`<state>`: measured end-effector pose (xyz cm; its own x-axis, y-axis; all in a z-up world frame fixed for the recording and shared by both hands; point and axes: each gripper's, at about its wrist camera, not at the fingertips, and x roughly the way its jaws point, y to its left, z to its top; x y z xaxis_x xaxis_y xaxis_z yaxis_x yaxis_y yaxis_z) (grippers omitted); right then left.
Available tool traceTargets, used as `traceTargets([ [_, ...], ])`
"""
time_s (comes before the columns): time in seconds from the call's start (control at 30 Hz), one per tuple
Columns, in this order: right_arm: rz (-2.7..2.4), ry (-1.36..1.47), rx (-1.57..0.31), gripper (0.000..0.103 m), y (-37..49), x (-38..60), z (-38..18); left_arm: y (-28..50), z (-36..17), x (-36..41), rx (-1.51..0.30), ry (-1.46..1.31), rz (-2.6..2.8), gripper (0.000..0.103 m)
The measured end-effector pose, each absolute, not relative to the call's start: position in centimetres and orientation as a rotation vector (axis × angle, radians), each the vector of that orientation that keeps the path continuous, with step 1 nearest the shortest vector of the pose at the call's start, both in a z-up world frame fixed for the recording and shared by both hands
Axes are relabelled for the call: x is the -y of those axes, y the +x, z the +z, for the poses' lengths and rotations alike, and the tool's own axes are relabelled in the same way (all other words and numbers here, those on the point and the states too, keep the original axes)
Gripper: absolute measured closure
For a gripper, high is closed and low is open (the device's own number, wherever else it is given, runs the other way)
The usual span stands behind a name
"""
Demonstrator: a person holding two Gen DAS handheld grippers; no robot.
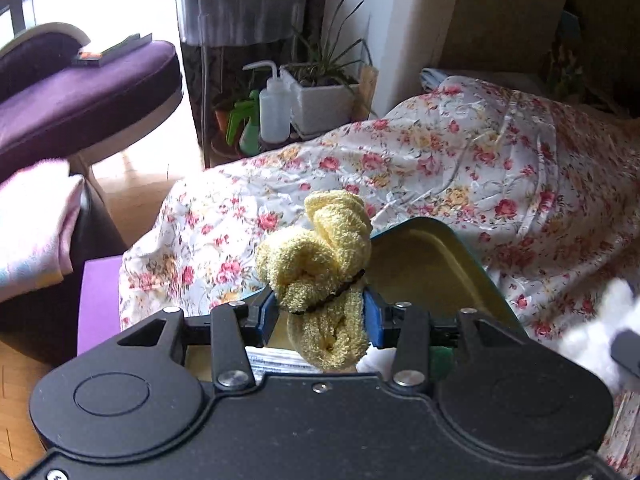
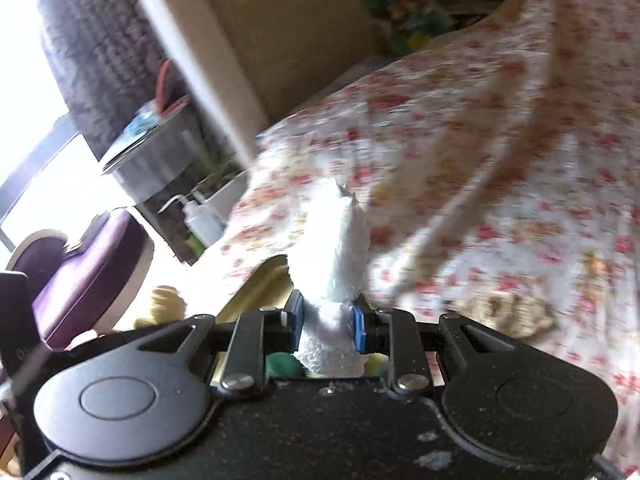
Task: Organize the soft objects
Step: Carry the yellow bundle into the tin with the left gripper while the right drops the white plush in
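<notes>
My left gripper [image 1: 320, 314] is shut on a bundled yellow fluffy cloth [image 1: 320, 256] tied with a dark band. It hangs just left of a tin box [image 1: 432, 268] with a teal rim and yellow inside. The box sits on the floral bedspread [image 1: 460, 168]. My right gripper [image 2: 326, 322] is shut on a white fluffy cloth [image 2: 334, 248] that sticks up between the blue pads; this view is blurred. The yellow cloth [image 2: 164, 304] shows at the lower left there, and the white cloth [image 1: 596, 320] at the right edge of the left wrist view. A beige knitted piece [image 2: 508, 314] lies on the bedspread [image 2: 460, 140].
A purple chair [image 1: 76, 96] with a book stands at the left. A pink folded blanket [image 1: 32, 224] lies on a dark seat. A potted plant [image 1: 324, 92], a squeeze bottle [image 1: 274, 108] and a round side table [image 1: 244, 4] stand beyond the bed. Cardboard leans at the back.
</notes>
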<state>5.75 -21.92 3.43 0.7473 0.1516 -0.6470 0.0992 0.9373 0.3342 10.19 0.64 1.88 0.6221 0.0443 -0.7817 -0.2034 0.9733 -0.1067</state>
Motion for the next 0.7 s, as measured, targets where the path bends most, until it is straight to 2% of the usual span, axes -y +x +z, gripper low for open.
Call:
traceTargets([
  [0.2,0.058,0.260,-0.723,0.079,7.7,18.8,4.0,10.5,1.6,-1.2,-0.904,-0.227,0.162,0.059],
  [0.4,0.075,0.221,-0.751,0.077,9.4,17.7,3.8,10.6,1.3,-1.3,-0.913,-0.224,0.194,0.053],
  [0.47,0.069,0.210,-0.750,0.076,9.8,17.3,3.7,10.5,1.5,-1.3,-0.904,-0.225,0.197,0.049],
  [0.53,0.064,0.204,-0.751,0.070,10.1,17.1,3.4,10.5,1.6,-1.4,-0.895,-0.227,0.199,0.036],
  [0.57,0.065,0.207,-0.753,0.066,10.0,17.1,3.4,10.4,1.7,-1.4,-0.890,-0.224,0.202,0.036],
  [0.7,0.064,0.218,-0.759,0.065,9.9,17.4,3.0,10.4,1.6,-1.3,-0.895,-0.221,0.197,0.036],
])
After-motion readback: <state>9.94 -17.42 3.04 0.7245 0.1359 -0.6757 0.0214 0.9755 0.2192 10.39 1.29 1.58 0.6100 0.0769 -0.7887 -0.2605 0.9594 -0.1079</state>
